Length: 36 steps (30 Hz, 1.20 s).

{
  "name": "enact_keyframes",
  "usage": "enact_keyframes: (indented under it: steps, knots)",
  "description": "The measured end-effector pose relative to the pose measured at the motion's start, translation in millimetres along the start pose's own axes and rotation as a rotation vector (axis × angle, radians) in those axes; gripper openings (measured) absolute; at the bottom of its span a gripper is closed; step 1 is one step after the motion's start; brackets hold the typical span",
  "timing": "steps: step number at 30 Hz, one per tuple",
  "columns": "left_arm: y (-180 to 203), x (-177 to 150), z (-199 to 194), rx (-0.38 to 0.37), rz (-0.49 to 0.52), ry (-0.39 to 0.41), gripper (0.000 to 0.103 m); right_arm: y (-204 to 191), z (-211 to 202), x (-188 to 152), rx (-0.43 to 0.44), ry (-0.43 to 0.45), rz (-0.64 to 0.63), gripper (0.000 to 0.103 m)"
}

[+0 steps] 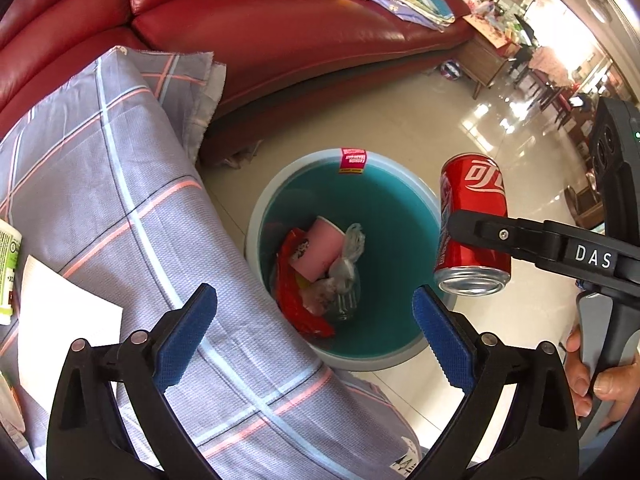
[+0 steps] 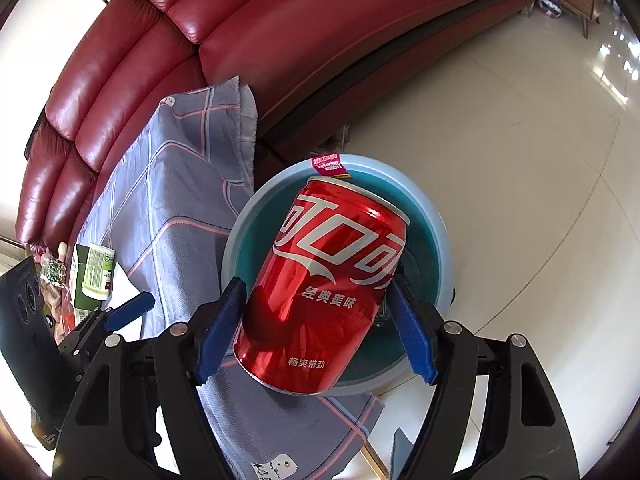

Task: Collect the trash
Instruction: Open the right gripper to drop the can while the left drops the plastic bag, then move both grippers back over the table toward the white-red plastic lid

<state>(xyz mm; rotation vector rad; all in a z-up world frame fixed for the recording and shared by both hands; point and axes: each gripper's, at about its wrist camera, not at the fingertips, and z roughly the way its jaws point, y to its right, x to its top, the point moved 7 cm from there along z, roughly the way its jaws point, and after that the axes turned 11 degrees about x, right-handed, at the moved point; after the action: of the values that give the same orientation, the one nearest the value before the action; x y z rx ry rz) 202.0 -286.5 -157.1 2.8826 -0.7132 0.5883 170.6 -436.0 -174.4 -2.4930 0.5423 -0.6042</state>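
A teal trash bin (image 1: 392,200) with a pale rim stands on the floor beside the cloth-covered table. It holds a pink paper cup (image 1: 320,248), a red wrapper and crumpled plastic. My right gripper (image 2: 316,320) is shut on a red cola can (image 2: 332,280) and holds it over the bin (image 2: 436,240). The can also shows in the left wrist view (image 1: 474,196) above the bin's right rim. My left gripper (image 1: 316,332) is open and empty above the table edge, next to the bin.
A grey checked cloth (image 1: 120,200) covers the table; white paper (image 1: 60,320) and a green-labelled bottle (image 2: 96,272) lie on it. A red leather sofa (image 1: 280,40) stands behind. Glossy tiled floor (image 2: 520,140) extends right.
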Motion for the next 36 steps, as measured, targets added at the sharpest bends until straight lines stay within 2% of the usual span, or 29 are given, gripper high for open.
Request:
enact_keyframes:
  steps: [1,3,7,15,27,36]
  knots:
    - [-0.8,-0.7,-0.3,0.002,0.001,-0.001,0.098,-1.6,2.6,-1.0,0.004,-0.009,0.0,0.072]
    - [-3.0,-2.5,-0.9,0.006,0.002,-0.004,0.098,-2.6,6.6,-2.6,-0.01,-0.023,0.004,0.083]
    - [-7.5,-5.9,-1.1,0.006,-0.009,-0.007,0.099,-1.4,8.5,-4.8,-0.03,-0.033,0.01,0.088]
    - [-14.5,-11.6,-4.0,-0.003,-0.03,-0.008,0.099,0.4,8.8,-12.8,-0.063,-0.043,0.022,0.088]
    - [-21.0,-21.8,-24.2,-0.015,-0.051,0.022,0.099,-17.4,0.4,-24.2,-0.084,-0.041,0.002,0.088]
    - [-50.5,-56.1,-52.2,0.001,-0.101,0.05,0.099,-50.3,5.3,-55.4,-0.077,-0.072,-0.046,0.088]
